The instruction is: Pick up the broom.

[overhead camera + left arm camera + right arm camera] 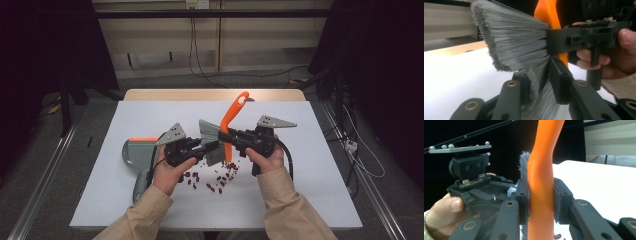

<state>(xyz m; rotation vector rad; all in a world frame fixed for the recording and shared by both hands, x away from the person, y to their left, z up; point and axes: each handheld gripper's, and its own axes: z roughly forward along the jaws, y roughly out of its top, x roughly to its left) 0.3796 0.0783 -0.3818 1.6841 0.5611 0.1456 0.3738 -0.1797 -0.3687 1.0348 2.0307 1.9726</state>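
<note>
Two beige sleeves came in from the near edge of the white table (310, 200), and each hand held one gripper. Just beyond the hands lay a loose scatter of small dark red beans (216, 181) on the near middle of the table; they were too small and too many to count surely, perhaps twenty.

One brush (220, 135) stood above the beans, between the two grippers, with its orange handle (235, 112) rising toward the far side and its grey bristles (511, 42) fanning out to the left. One grey dustpan (137, 155) with an orange edge lay on the left part of the table; the left hand and forearm covered its right side and part of its handle.

The right gripper (541, 200) was closed firmly on the orange handle, with both black pads pressed against it. The left gripper (541, 82) had the bristles between its jaws; one pad touched them, but the other side was hidden by the hairs, so I could not tell if it truly pressed on them.

In the left gripper view the top of the handle was cut off by the frame. In the right gripper view the bristles were mostly hidden behind the handle, and one bean (557, 236) showed at the bottom edge.
</note>
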